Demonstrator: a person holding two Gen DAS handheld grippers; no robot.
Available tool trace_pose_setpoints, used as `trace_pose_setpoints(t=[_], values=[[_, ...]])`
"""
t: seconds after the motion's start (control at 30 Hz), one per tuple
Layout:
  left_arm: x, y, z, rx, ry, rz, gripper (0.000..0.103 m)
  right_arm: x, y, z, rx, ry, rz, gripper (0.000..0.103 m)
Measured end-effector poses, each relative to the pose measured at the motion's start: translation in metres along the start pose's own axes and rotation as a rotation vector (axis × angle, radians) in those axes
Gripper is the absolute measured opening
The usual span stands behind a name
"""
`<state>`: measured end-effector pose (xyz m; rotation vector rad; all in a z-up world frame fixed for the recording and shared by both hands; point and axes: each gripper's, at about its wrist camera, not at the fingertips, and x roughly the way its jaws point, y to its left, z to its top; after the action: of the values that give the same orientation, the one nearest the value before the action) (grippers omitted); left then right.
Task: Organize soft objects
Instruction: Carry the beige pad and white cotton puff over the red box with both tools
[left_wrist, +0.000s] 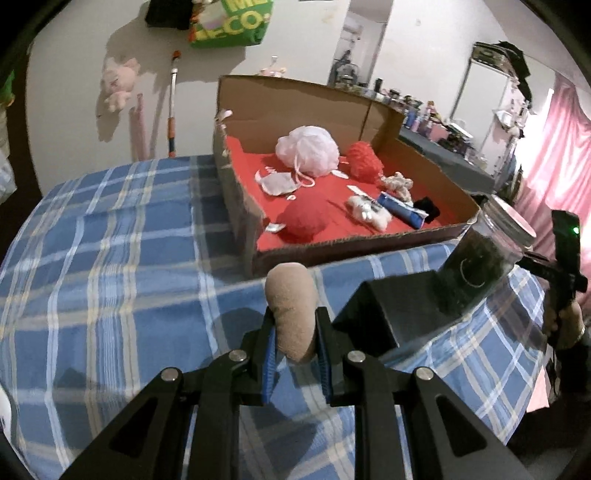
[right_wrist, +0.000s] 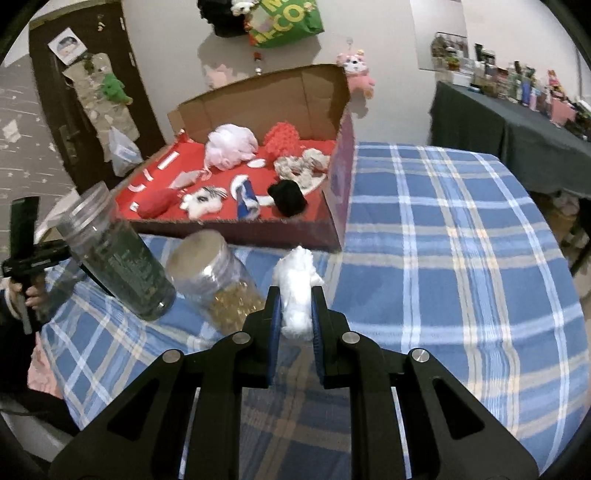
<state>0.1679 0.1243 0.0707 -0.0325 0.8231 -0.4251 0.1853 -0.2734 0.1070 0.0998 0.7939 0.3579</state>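
The left gripper (left_wrist: 293, 325) pinches a tan soft pad (left_wrist: 290, 310) between its pads; the right gripper (right_wrist: 295, 304) clamps a white fluffy tuft (right_wrist: 296, 291). Both look light and squashy (mid-body grips should hold), with the cardboard box (left_wrist: 240, 192) ahead.

A: What do the grippers look like?
B: Both the left gripper (left_wrist: 293, 332) and the right gripper (right_wrist: 295, 306) have matte black linkage arms, round silver pivot pins and ribbed blue pads (right_wrist: 276, 314).
A: Anything worn?
B: A dark sleeve (left_wrist: 570, 354).
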Motion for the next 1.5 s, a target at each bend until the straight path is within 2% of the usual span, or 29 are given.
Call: trace_pose_setpoints(t=[0.3,0.63,1.07,1.23,1.5], values=[[0.007,-0.004,0.018,0.115,0.015,-0.064,0.020,0.009,-0.002,0.018,-0.065,0.008,0.080,0.015],[0.008,-0.010,0.039,0.188,0.002,-0.138,0.020,0.018,-0.003,0.038,-0.104,0.021,0.168,0.015],[0.025,-0.039,0.088,0.264,0.004,-0.201,0.020,0.045,0.018,0.083,-0.153,0.058,0.274,0.015],[0.048,-0.056,0.114,0.246,0.059,-0.194,0.021,0.065,0.040,0.118,-0.169,0.094,0.291,0.015],[0.106,-0.067,0.153,0.147,0.209,-0.140,0.022,0.125,0.075,0.162,-0.197,0.233,0.189,0.015]])
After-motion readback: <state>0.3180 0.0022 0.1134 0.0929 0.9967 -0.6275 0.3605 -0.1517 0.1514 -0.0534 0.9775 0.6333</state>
